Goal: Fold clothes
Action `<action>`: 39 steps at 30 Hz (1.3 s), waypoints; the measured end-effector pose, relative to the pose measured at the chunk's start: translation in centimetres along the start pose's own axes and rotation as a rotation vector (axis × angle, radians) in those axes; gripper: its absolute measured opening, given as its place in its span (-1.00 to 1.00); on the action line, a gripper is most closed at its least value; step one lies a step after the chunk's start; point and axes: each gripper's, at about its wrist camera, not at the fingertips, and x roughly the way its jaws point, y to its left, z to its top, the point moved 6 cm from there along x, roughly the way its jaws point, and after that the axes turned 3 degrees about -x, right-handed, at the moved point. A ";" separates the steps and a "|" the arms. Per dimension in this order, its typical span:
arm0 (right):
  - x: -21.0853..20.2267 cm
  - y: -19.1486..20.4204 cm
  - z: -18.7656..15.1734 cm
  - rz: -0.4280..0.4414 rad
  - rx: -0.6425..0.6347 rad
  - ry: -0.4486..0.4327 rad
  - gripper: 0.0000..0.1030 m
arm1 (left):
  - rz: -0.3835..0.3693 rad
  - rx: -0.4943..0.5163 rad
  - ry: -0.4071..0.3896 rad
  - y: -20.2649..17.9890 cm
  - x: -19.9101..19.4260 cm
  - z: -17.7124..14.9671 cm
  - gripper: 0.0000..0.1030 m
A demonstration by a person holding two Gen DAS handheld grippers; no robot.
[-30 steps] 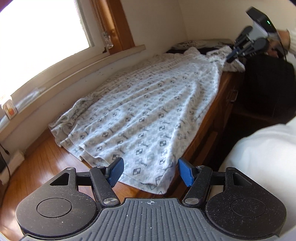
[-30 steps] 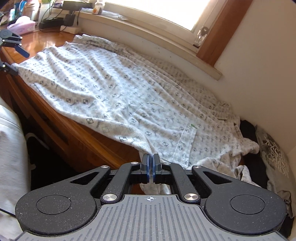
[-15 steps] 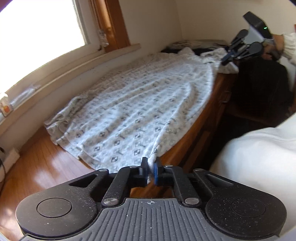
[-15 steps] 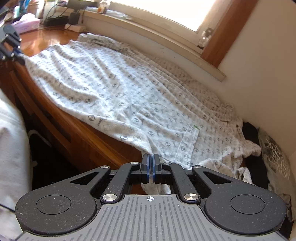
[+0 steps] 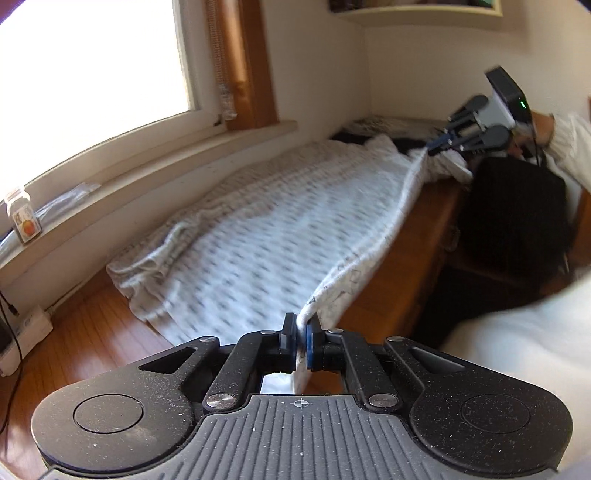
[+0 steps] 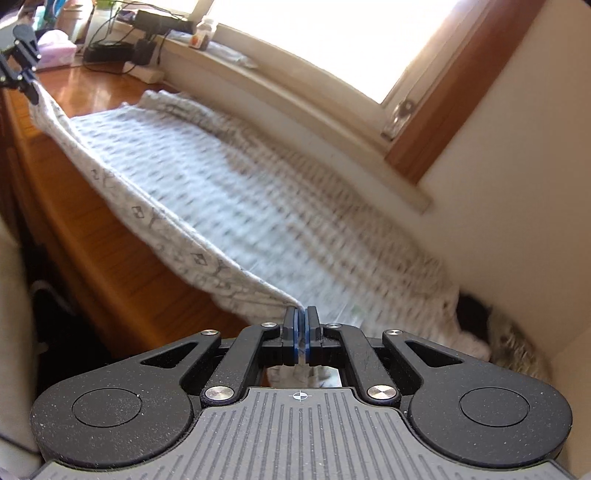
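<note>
A white patterned garment (image 5: 280, 236) (image 6: 229, 192) lies spread along a wooden tabletop (image 5: 417, 243) under a window. My left gripper (image 5: 301, 334) is shut on the garment's near edge at one end. At the other end my right gripper (image 6: 302, 328) is shut on the same edge. That edge hangs taut in the air between the two grippers, lifted off the wood. In the left wrist view the right gripper (image 5: 437, 142) shows at the far end, and in the right wrist view the left gripper (image 6: 27, 90) shows at upper left.
A window sill (image 5: 147, 173) and wall run along the far side. Dark clothes (image 6: 476, 314) are piled in the corner by the wall. Cables, a power strip (image 6: 144, 72), a jar (image 6: 202, 35) and a tissue pack (image 6: 55, 50) crowd the far end. A person's white sleeve (image 5: 517, 350) is near.
The left gripper went from open to shut on the garment's near edge. Both grippers then rose, lifting that edge off the tabletop and pulling it taut.
</note>
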 end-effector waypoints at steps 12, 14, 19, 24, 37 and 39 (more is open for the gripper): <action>12.8 -2.6 3.3 -0.107 0.024 0.010 -0.93 | 0.039 -0.219 0.041 10.6 8.0 4.0 -0.91; 14.3 -2.6 2.9 -0.125 0.054 0.029 -0.85 | 0.050 -0.250 0.065 11.3 9.2 3.8 -0.90; 15.4 -2.2 2.7 -0.123 0.098 0.022 -0.82 | 0.054 -0.286 0.108 11.9 10.4 2.0 -0.90; 15.0 -2.7 3.1 -0.131 0.146 -0.026 -0.34 | 0.070 -0.331 0.103 13.0 10.0 1.2 -0.90; 12.1 -2.5 0.1 -0.106 0.284 -0.050 -0.33 | 0.233 -0.311 0.044 13.1 9.3 2.8 -0.04; 11.7 -2.7 -1.0 -0.092 0.336 -0.055 -0.31 | 0.203 -0.277 0.019 11.7 10.5 4.3 0.02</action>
